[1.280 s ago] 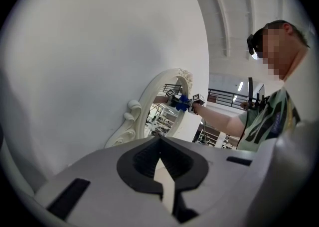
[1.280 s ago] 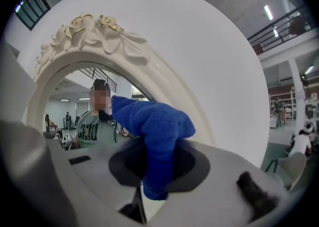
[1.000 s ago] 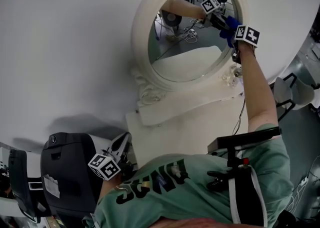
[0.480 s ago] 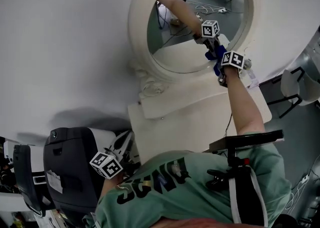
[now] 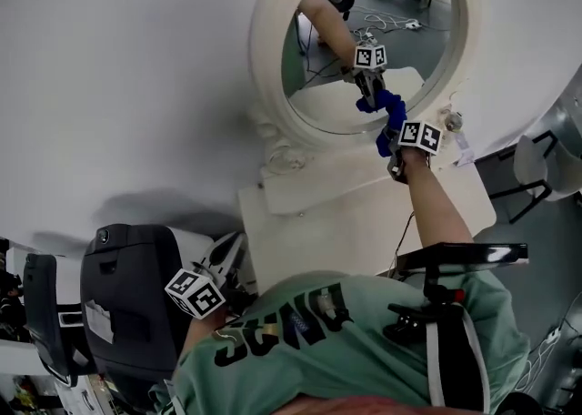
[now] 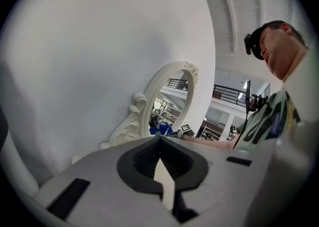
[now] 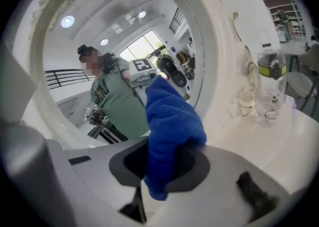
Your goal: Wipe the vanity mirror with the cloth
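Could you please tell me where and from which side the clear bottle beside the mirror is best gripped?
Probably on the straight body of the clear bottle, below its green-banded cap, coming in level from the table side, away from the mirror frame. It stands upright, and a clear glass piece crowds its frame side.

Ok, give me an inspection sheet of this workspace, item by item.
Surface: white vanity top, with the mirror standing on it.
Job's things: oval vanity mirror, upright, ornate white frame; blue cloth against its lower glass.
Clutter: clear bottle beside the frame.
Grippers: right gripper shut on the cloth; left gripper shut, empty, held low.
Cables: thin cable under the right forearm.
Surroundings: white wall; black object at left.
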